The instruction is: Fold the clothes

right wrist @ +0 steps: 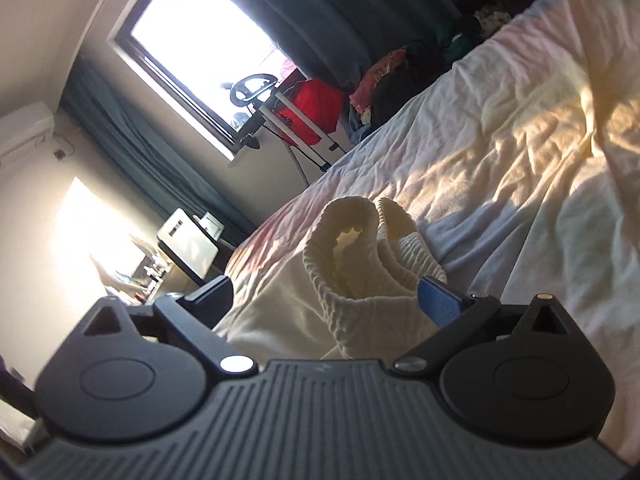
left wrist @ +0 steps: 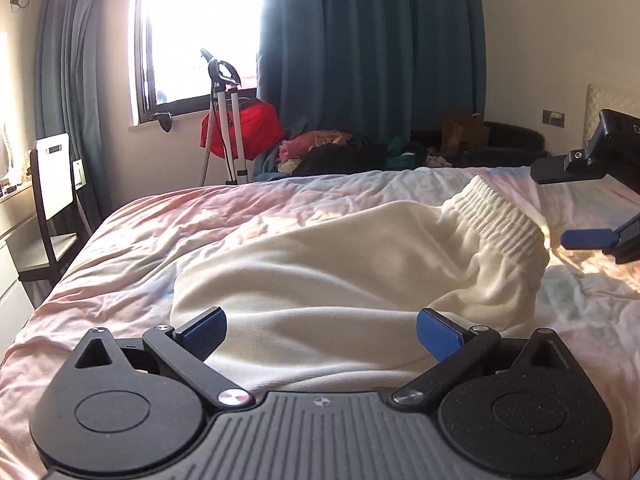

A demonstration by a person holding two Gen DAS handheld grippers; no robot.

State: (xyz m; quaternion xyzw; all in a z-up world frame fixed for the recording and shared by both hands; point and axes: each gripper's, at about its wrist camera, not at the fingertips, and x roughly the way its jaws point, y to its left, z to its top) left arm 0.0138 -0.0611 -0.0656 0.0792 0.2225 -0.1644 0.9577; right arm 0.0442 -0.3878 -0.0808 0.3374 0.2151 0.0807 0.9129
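Cream knit garment (left wrist: 320, 280) w/ ribbed elastic band (left wrist: 500, 216), lying bunched on bed. Band end doubled over, partly open, fabric creased.

A home bedroom: a rumpled bed (left wrist: 200, 232), teal curtains (left wrist: 368, 48), and a window (left wrist: 200, 28).

Left hand-held gripper (left wrist: 320, 334): black linkage arms, blue pads, silver screws, ribbed grey base.

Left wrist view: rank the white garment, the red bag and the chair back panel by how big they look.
1. white garment, by far the largest, though also nearest the camera.
2. red bag.
3. chair back panel, close to the bag; unsure.
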